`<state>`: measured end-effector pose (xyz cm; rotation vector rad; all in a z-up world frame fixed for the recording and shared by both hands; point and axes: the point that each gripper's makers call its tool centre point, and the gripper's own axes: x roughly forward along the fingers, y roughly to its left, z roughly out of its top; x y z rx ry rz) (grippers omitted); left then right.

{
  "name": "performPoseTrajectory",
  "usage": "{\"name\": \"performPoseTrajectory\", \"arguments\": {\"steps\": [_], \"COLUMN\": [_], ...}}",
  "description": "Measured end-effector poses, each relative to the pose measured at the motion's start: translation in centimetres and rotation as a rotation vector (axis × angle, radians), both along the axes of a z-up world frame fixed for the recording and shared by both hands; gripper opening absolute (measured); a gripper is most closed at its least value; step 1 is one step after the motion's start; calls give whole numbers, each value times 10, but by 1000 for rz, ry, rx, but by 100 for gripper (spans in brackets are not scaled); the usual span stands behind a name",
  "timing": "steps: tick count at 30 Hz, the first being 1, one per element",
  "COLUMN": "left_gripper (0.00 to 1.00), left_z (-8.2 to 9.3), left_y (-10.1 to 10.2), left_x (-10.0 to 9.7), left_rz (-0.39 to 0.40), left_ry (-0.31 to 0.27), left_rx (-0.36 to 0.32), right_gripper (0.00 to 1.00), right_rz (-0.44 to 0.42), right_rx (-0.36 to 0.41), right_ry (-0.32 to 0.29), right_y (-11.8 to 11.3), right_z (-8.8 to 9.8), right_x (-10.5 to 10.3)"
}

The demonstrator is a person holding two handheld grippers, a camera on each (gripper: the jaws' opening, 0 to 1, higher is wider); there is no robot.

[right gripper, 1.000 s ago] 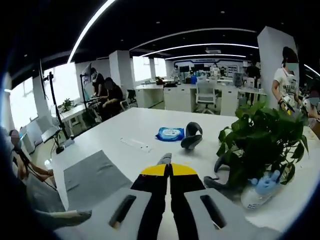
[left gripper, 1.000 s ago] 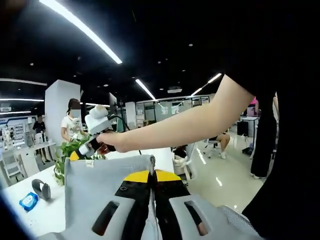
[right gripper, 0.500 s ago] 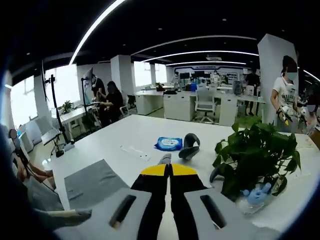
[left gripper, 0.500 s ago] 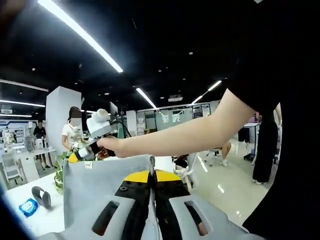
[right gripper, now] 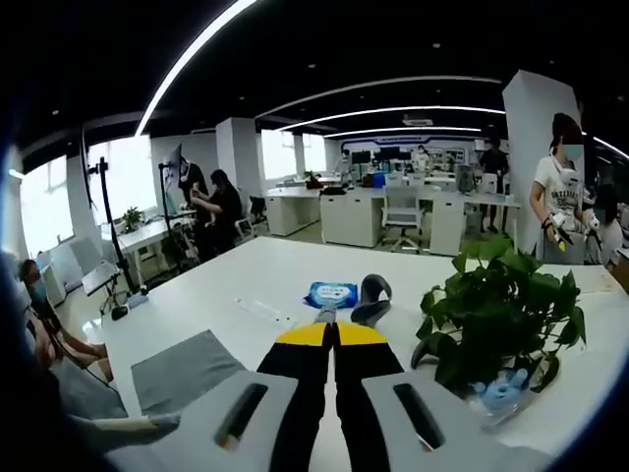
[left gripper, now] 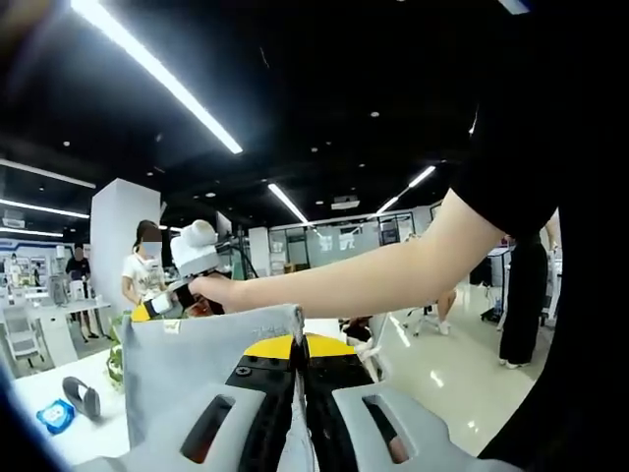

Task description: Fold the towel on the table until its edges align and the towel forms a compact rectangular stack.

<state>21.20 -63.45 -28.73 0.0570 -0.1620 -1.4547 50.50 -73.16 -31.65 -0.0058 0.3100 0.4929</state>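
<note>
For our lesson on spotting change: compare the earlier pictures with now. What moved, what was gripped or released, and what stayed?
Both grippers lifted a little, so the white table sits lower in both views. Nothing was gripped or released: the left gripper stays shut on the grey towel, the right gripper stays closed. The potted plant and blue packet lie unmoved.

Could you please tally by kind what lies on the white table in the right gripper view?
Grey towel: 1
Blue wipes pack: 1
Potted plant: 1
Dark grey curved holder: 1
Blue glove by the plant: 1
Total: 5
</note>
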Motion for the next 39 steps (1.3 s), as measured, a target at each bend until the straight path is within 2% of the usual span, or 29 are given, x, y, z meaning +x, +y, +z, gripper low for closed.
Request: {"name": "performPoseTrajectory", "arguments": {"steps": [4,12,22,25,28,34,39], "left_gripper": [2,2,2,2,2,2,2], "left_z": [0,-8,-26,-30,-30,-32,-35], "left_y": [5,21,63,76,89,96,106], "left_x": [3,7,28,35,40,38,40], "left_rz": [14,53,141,183,236,274,302], "left_ry": [10,29,144,159,135,92,116], "left_rx": [0,8,-21,-25,-8,14,-2], "right_gripper": [0,0,0,0,0,0,0], "right_rz": [-8,8,30,31,33,46,55], "right_rx": [23,5,-7,2,3,56,73], "right_ry": [-5,13,44,51,57,73,77], "right_y": [0,13,34,38,42,56,69], "right_z": [2,-7,-22,-25,-27,-28,-29], "right_x": [1,3,8,10,12,13,12]}}
